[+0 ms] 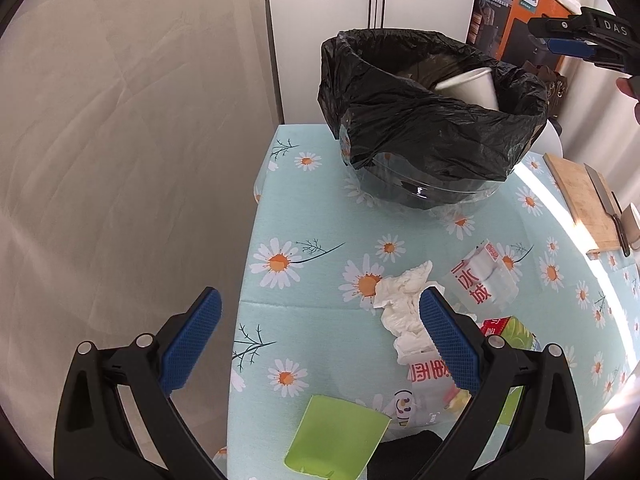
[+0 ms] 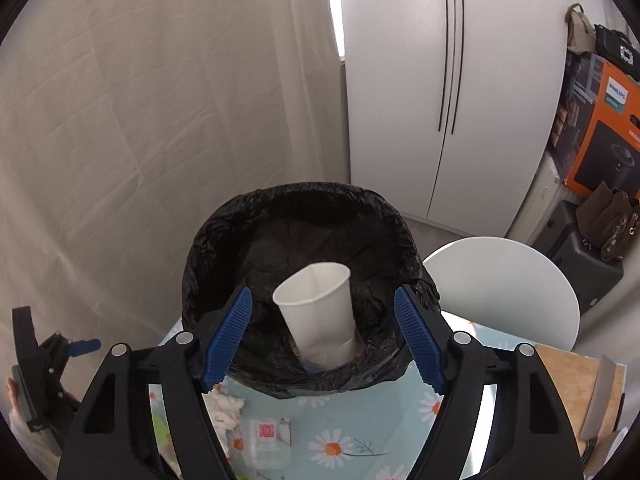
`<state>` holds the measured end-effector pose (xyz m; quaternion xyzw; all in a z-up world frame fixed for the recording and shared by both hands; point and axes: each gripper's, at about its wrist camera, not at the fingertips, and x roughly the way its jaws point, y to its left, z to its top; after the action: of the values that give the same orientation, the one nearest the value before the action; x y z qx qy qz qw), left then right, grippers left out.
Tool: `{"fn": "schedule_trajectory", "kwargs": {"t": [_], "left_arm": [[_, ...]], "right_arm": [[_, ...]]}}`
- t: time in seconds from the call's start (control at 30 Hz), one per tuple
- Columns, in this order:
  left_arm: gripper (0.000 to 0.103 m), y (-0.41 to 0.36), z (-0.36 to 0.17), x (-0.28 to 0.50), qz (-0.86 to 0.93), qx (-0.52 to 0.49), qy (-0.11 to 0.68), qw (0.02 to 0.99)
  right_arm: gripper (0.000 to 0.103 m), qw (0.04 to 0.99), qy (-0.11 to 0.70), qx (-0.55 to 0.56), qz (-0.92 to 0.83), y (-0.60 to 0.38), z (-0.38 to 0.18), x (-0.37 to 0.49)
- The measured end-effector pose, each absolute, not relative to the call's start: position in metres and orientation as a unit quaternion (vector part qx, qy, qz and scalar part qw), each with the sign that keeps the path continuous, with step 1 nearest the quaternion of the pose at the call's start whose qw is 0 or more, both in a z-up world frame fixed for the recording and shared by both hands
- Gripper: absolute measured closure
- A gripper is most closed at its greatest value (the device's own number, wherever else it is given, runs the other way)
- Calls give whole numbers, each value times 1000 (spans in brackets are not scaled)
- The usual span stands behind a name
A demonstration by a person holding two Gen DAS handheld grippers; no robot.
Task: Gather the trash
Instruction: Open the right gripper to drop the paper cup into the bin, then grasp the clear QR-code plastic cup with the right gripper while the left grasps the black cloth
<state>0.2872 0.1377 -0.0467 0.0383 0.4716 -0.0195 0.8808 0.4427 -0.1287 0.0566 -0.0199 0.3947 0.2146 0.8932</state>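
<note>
The right gripper (image 2: 323,338) hung above the trash bin (image 1: 432,120), which had a black bag in it. Its jaws were wide open and held nothing. A white paper cup (image 2: 320,316) stood tilted inside the bin, leaning on the bag, clear of the blue pads.

The left gripper (image 1: 320,344) hung low over the table (image 1: 320,216) with the daisy cloth. Its jaws were wide open and empty too. A crumpled tissue (image 1: 402,304) lay on the cloth just beside one pad. A clear plastic cup (image 1: 486,276) with red writing lay near the tissue. A green card (image 1: 336,436) lay closer to the camera.
</note>
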Motion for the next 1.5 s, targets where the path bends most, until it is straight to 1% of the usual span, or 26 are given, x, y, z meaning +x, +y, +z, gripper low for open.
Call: {"fn": "schedule_trajectory", "kwargs": {"t": [0.07,0.13,0.2,0.23,0.6,0.83,1.0,1.13,1.27,1.5], "left_arm": [[6,139,-48,286,-16,40,471,881],[6,139,-49,284,-20,39,472,880],[6,139,-50,280,-23,39,473,880],[6,139,-51,278,-24,40,474,879],[6,139,-67,254,-24,50,492,869],[6,136,-63,223,18,12,492,870],[6,128,-68,195,44,6,498,866],[6,122,-75,175,50,-9,506,861],[6,109,-84,158,47,-2,511,858],[6,97,-103,144,37,-19,529,848]], "right_arm": [[30,892,400,-18,209,-131,53,440],[26,892,404,-23,202,-133,49,438],[19,891,409,-28,197,-136,44,434],[18,891,411,-30,193,-137,42,431],[17,883,429,-47,185,-143,23,403],[17,867,436,-61,234,-140,14,386],[17,859,436,-68,261,-138,7,371],[17,852,441,-77,272,-140,0,360],[17,845,450,-84,276,-142,-8,351],[17,831,473,-97,275,-143,-34,342]]}}
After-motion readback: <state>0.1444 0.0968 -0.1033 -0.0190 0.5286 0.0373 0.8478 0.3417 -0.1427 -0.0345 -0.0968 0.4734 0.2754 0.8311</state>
